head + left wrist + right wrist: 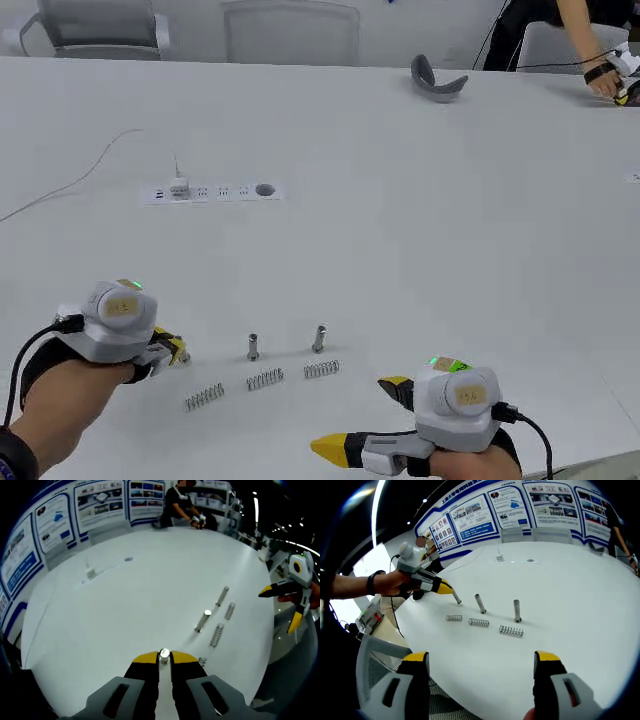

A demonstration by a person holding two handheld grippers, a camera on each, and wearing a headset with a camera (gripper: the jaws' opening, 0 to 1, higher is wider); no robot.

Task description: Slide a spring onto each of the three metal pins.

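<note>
Big white tabletop (400, 230), posters (470, 525) along the wall, another person (176, 507) busy at the far right corner. Everything that matters sits by the near edge.

Three springs lie flat in a row there: left spring (204, 397), middle spring (265, 379), right spring (321, 369). Just behind them the middle pin (253, 346) and right pin (319, 338) stand upright, both bare. The third pin (456, 598) is at the left end of the row, pinched near its top between the left gripper's (172, 348) yellow tips. It's tilted a bit, and I can't tell if its lower end touches the tabletop.

The right gripper (362, 418) hangs over the near edge, right of the springs, jaws wide apart with nothing in them.

So, progress: basically zero out of three. No spring is on any pin. My guess is the left side steadies its pin while the right goes for a spring, probably the left one since it's closest. All three slides are left to do.
</note>
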